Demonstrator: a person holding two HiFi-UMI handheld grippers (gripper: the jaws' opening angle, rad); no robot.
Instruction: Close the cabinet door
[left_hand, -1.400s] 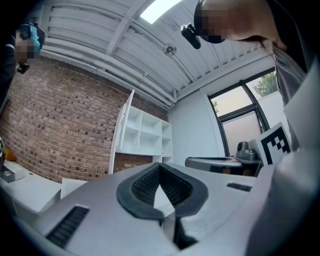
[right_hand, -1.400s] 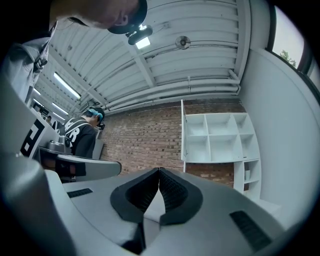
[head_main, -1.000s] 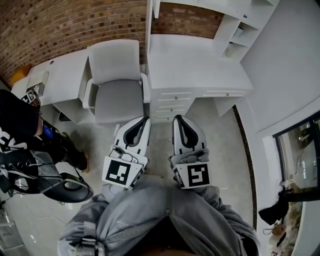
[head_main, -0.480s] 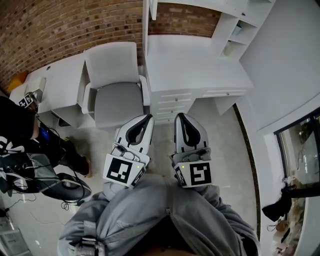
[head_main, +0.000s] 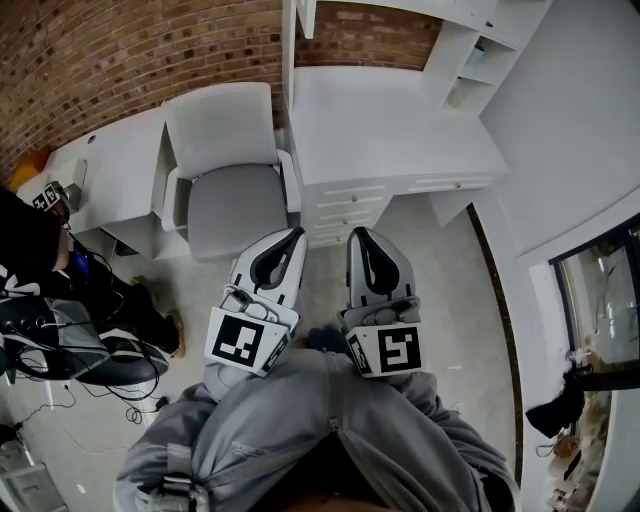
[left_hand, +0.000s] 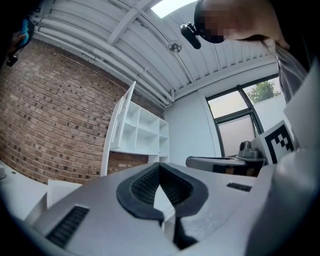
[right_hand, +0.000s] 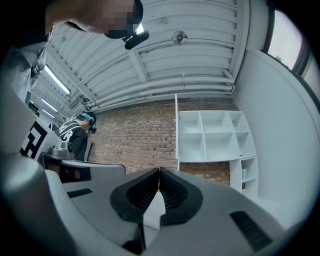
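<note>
A white wall cabinet (right_hand: 215, 135) with open cubbies hangs over a white desk (head_main: 390, 130). Its door (left_hand: 116, 127) stands open, swung out toward me; it shows edge-on as the door (right_hand: 176, 130) in the right gripper view and the door (head_main: 290, 30) in the head view. My left gripper (head_main: 293, 237) and right gripper (head_main: 357, 235) are held side by side over the floor, short of the desk front, pointing at it. On both the left gripper (left_hand: 160, 165) and the right gripper (right_hand: 159, 170) the jaw tips meet with nothing between them.
A grey chair (head_main: 225, 190) stands left of the desk drawers (head_main: 345, 205), with a second white desk (head_main: 110, 170) further left. Another person (head_main: 30, 250) and cables and bags (head_main: 90, 350) are on the floor at the left. A window (head_main: 600, 300) is at the right.
Both grippers have drifted a little toward the desk, still side by side and shut. The person at the left has shifted slightly.
</note>
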